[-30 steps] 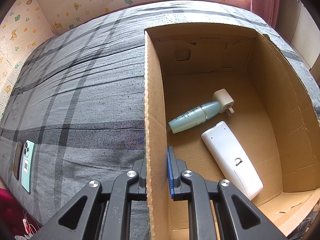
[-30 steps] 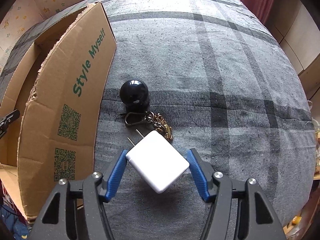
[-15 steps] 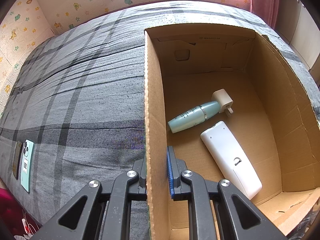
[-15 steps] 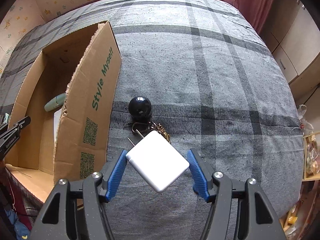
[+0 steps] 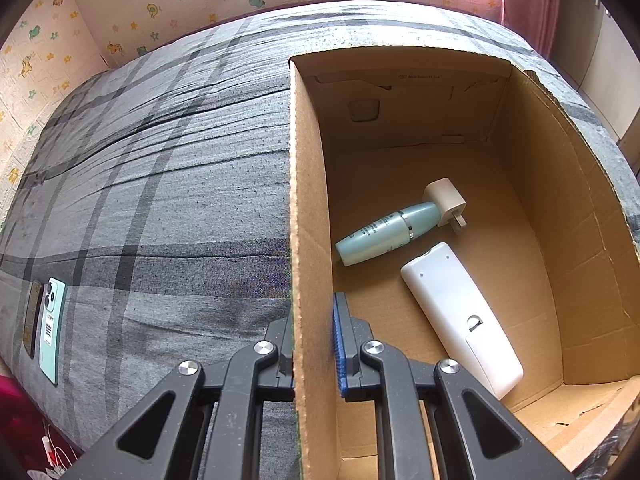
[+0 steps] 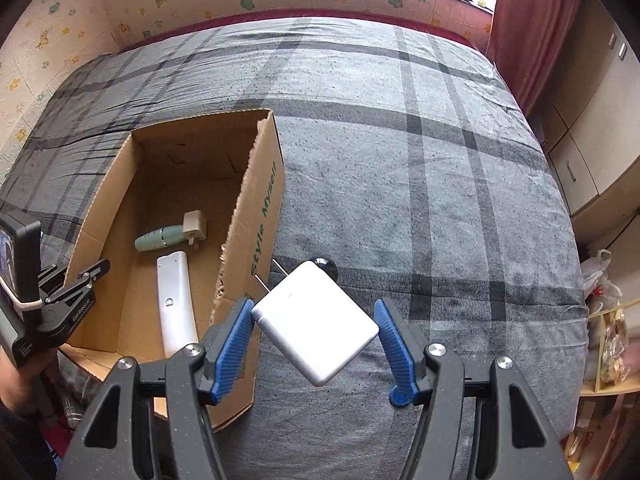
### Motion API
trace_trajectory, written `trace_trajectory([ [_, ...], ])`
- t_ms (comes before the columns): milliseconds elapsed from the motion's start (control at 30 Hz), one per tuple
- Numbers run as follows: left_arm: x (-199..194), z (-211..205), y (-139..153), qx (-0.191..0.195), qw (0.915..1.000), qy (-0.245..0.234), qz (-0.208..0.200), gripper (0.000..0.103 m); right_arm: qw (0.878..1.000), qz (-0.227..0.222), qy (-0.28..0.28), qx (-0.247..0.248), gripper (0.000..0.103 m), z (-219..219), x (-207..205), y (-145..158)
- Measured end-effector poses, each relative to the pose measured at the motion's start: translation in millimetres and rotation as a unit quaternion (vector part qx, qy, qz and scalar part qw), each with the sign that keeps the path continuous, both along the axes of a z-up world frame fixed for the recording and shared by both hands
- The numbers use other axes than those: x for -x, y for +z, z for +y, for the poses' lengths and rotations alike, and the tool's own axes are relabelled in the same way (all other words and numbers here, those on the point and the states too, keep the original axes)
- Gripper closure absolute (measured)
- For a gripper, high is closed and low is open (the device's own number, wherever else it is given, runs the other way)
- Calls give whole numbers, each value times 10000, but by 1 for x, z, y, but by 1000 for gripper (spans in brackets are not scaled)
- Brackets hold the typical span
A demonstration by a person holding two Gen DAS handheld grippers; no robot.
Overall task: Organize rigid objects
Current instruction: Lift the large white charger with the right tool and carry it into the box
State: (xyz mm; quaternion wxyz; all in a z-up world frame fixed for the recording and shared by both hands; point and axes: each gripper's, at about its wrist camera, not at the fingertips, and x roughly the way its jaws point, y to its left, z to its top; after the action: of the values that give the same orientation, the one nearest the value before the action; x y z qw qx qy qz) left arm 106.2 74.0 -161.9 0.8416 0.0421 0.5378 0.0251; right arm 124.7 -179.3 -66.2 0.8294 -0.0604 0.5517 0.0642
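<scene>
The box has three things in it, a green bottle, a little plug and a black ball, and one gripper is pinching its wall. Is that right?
Nearly. The third thing in the box is a white remote, not a black ball. The left wrist view shows it beside the green bottle and the little plug. The left gripper does pinch the wall.

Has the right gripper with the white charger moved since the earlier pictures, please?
Yes. The right gripper, gripping the white charger, has risen: the cardboard box now sits lower and smaller.

Both grippers, left gripper (image 5: 314,344) and right gripper (image 6: 316,344), are black plastic with ribbed blue pads (image 6: 230,350) and shiny silver screws (image 6: 437,349).
</scene>
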Motion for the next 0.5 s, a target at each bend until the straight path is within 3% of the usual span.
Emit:
trace_trajectory([
  [500, 0, 0, -1, 28, 10000, -13, 1, 89, 9971, -127, 736, -118, 37, 70, -20, 19],
])
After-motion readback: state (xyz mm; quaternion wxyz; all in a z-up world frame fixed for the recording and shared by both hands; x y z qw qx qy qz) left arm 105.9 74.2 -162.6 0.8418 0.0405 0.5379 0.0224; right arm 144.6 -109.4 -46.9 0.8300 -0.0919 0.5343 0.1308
